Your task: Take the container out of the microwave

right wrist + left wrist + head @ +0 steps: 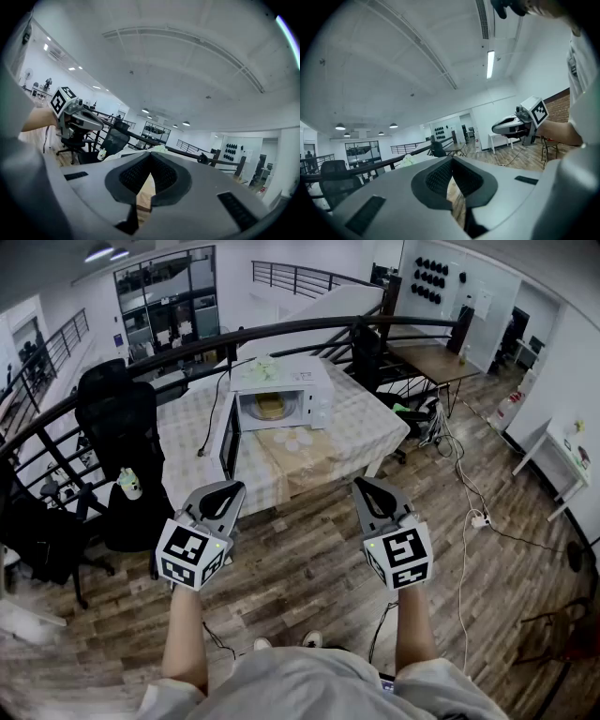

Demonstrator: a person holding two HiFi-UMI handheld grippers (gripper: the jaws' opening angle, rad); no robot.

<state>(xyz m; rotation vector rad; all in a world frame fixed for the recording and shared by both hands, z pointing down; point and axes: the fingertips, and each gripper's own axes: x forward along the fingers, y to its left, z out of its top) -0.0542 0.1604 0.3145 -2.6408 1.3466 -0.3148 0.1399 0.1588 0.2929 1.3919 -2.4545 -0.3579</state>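
Observation:
A white microwave (291,390) stands on a cloth-covered table (356,432), its door (228,435) swung open to the left. Inside the lit cavity sits a tan container (270,406). Both grippers hover over the wooden floor, well short of the table. My left gripper (234,487) is shut and empty, its tips meeting (452,159). At the same height, my right gripper (361,484) is also shut with nothing in it (151,154). Each gripper view shows the other gripper off to the side: the right gripper (513,125) and the left gripper (77,117).
A black office chair (117,418) stands left of the table, with a small bottle (129,484) beside it. A black railing (187,348) curves behind the table. Small white items (297,440) lie before the microwave and a pale bundle (262,367) on top. Cables (464,484) trail across the floor at right.

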